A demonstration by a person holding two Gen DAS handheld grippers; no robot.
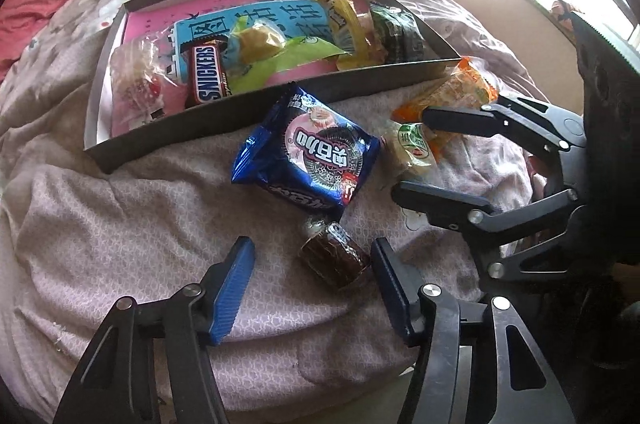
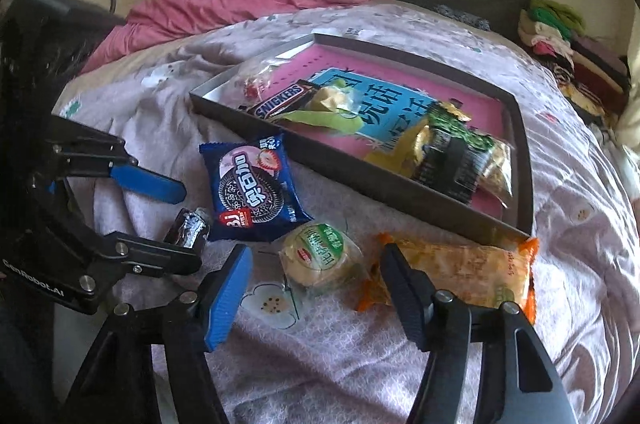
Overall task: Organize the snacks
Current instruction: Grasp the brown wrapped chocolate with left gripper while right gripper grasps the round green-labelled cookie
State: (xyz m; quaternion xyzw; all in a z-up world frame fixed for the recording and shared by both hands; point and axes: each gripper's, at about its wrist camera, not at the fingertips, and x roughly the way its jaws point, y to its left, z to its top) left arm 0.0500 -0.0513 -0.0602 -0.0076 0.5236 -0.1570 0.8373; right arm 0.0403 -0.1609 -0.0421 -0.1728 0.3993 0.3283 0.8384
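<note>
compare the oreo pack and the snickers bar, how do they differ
The Oreo pack lies on the bedspread, outside the tray; the Snickers bar is already inside it. The Oreo pack is a wide, flat blue pouch picturing a cookie; the Snickers bar is a narrow brown stick. The Oreo pack leans against the tray's near wall, while the Snickers bar lies among other snacks. Both are sealed.

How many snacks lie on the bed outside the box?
4: a blue cookie pack by the box, a dark candy beside it, a round green cake, and an orange packet.
</note>
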